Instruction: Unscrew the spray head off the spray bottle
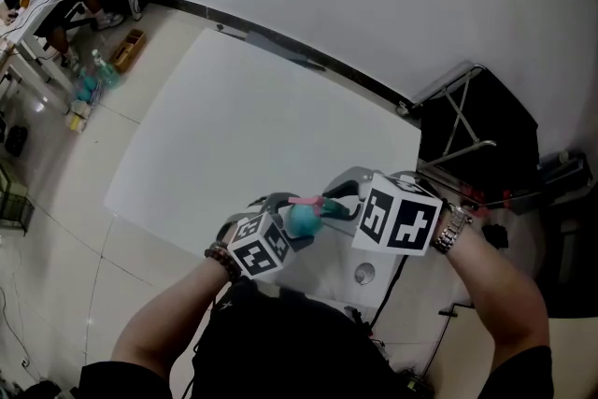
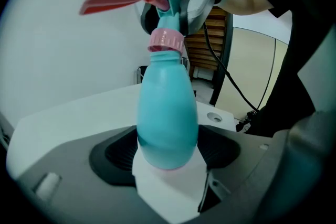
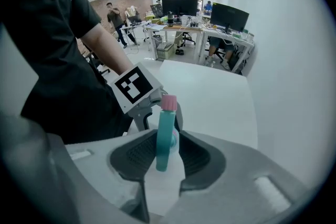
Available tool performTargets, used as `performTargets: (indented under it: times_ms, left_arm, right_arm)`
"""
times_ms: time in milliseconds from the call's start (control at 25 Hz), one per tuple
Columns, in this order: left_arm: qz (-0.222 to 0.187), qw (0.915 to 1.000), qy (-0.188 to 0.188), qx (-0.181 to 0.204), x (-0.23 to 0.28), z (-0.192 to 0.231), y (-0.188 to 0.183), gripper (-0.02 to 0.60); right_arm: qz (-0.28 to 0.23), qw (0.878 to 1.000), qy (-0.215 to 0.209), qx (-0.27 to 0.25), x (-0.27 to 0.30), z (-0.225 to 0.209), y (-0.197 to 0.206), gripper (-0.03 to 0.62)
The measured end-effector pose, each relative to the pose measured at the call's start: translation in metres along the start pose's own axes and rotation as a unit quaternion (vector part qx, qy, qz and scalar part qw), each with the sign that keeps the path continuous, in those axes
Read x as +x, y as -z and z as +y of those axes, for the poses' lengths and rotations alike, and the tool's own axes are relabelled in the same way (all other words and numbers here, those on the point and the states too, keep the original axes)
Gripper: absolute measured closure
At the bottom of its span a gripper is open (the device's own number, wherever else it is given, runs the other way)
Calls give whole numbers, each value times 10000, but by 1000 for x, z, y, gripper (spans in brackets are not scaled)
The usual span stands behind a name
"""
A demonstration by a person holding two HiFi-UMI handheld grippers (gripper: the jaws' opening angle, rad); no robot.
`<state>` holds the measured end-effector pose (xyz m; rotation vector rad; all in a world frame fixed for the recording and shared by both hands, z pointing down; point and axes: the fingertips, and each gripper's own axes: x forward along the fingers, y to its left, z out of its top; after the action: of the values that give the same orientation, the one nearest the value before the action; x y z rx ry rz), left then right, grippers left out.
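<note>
Two grippers meet above the white tabletop (image 1: 243,126). The left gripper (image 2: 167,152) clamps the lower body of the teal spray bottle (image 2: 167,113). The right gripper (image 3: 168,152) surrounds the spray head (image 3: 166,134), jaws slightly apart and pads loose. The pink collar (image 2: 167,41) sits on the bottle's neck.

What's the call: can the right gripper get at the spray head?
Probably yes: the spray head stands between the jaws of the right gripper, nothing else in between; left gripper holds the bottle.
</note>
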<state>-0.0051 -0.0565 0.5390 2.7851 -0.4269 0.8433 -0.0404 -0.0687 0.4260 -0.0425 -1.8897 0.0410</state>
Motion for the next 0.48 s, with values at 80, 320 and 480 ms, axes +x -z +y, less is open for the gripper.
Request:
performTargets:
  times_ms: [80, 320, 480]
  left_arm:
    - [124, 9997, -82, 168, 1, -1, 0, 199]
    - [516, 9960, -562, 468, 2, 4, 0, 201]
    - [658, 9933, -763, 565, 3, 7, -1, 201]
  right_arm:
    - [-47, 9995, -155, 287, -1, 3, 1, 494]
    - [158, 9922, -216, 1216, 0, 0, 12, 500]
    - [191, 9846, -145, 1734, 0, -4, 15, 508]
